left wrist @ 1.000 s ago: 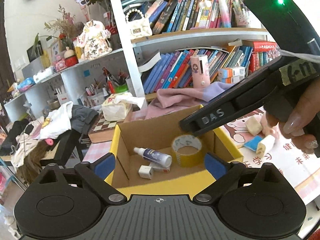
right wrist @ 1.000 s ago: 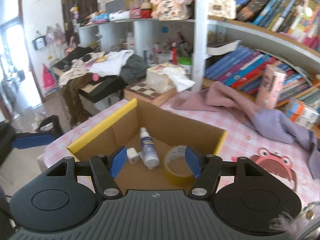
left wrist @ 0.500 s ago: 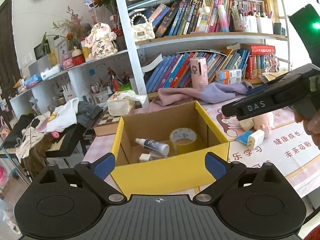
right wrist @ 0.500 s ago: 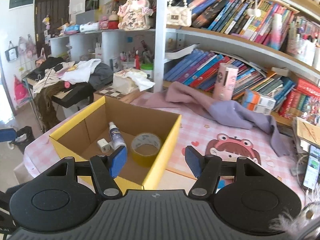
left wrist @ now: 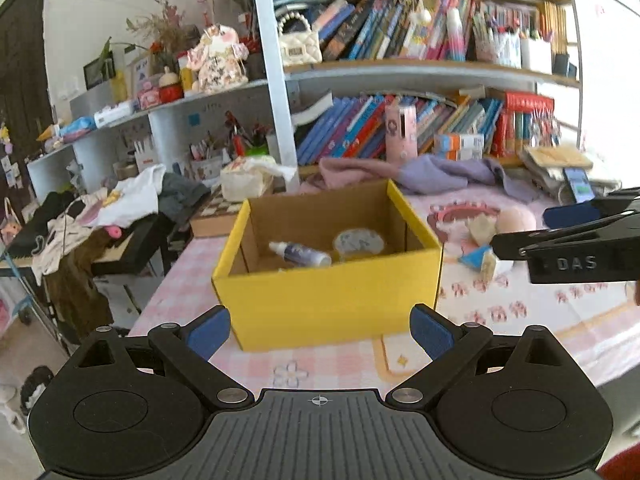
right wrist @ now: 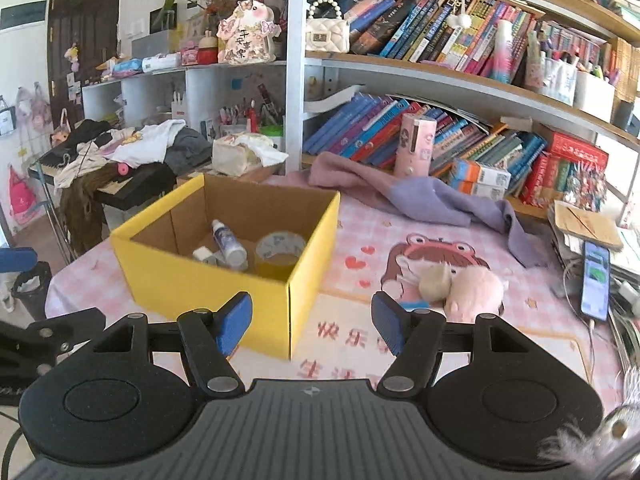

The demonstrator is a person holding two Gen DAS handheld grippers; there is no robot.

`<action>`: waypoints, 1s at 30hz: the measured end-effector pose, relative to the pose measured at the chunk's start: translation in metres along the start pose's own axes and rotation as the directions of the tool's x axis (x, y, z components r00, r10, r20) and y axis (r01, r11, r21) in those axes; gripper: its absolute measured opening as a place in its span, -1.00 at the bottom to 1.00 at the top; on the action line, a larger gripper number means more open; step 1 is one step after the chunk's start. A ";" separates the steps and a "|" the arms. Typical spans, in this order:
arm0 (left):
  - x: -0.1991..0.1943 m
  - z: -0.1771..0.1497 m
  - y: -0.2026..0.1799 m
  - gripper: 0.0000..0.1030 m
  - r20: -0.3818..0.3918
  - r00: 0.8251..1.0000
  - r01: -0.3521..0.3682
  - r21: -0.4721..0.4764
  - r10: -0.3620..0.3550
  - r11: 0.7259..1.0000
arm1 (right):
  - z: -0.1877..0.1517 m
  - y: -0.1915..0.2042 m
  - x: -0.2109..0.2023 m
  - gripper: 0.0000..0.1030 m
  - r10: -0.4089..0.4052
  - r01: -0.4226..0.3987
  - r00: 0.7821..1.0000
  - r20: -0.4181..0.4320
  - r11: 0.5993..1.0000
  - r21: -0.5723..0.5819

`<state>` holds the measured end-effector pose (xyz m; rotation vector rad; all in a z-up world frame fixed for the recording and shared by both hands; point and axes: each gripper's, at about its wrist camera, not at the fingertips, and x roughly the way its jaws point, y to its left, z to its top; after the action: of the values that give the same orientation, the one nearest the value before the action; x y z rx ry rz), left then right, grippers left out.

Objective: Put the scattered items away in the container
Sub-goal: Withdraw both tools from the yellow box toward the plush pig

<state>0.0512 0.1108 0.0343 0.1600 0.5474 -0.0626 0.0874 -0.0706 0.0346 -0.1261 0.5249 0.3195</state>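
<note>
The yellow box stands open-topped on the pink checked tablecloth, near the table's left end in the right wrist view. Inside it lie a small spray bottle on its side, a roll of tape standing flat just beside it, and a small white block touching the bottle's near side. On the cloth to the right of the box, well apart from it, a pink plush lies against a cream plush on a frog-print mat, with a small blue and cream piece near them; its exact shape is too blurred to tell. The right gripper hangs above the cloth between the box's near corner and the plush toys, its jaws apart and opening, with nothing between them. The left gripper hangs before the box's near wall, its blue pads wide apart and empty. A lilac cloth is draped behind the box along the foot of the bookshelf, a pink bottle stands upright behind it, and a phone lies at the far right edge of the table.
</note>
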 end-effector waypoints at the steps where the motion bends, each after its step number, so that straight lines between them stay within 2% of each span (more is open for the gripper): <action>1: -0.001 -0.003 0.000 0.90 -0.006 1.000 -0.001 -0.001 0.001 1.000 | -0.005 0.002 -0.003 0.28 -0.008 0.008 1.000 0.000 1.000 -0.004; 6: -0.004 -0.018 0.000 0.90 -0.045 0.999 0.015 -0.019 -0.015 1.000 | -0.029 0.012 -0.013 0.32 -0.022 0.022 0.999 -0.035 1.000 0.005; 11: -0.007 -0.030 -0.006 0.90 -0.077 0.997 0.026 -0.006 -0.026 1.000 | -0.046 0.026 -0.015 0.34 0.004 -0.005 0.995 -0.096 1.000 -0.015; 18: -0.005 -0.040 -0.009 0.90 -0.131 0.991 0.035 -0.005 -0.035 0.999 | -0.054 0.036 -0.016 0.46 0.019 -0.026 0.989 -0.146 0.999 -0.045; 30: 0.002 -0.049 -0.014 0.90 -0.174 0.983 0.059 -0.048 -0.067 0.997 | -0.064 0.025 -0.022 0.56 -0.028 0.024 0.981 -0.194 0.999 -0.024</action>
<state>0.0261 0.1052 -0.0096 0.1068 0.7292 -0.0989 0.0311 -0.0655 -0.0104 -0.1861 0.7131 0.2886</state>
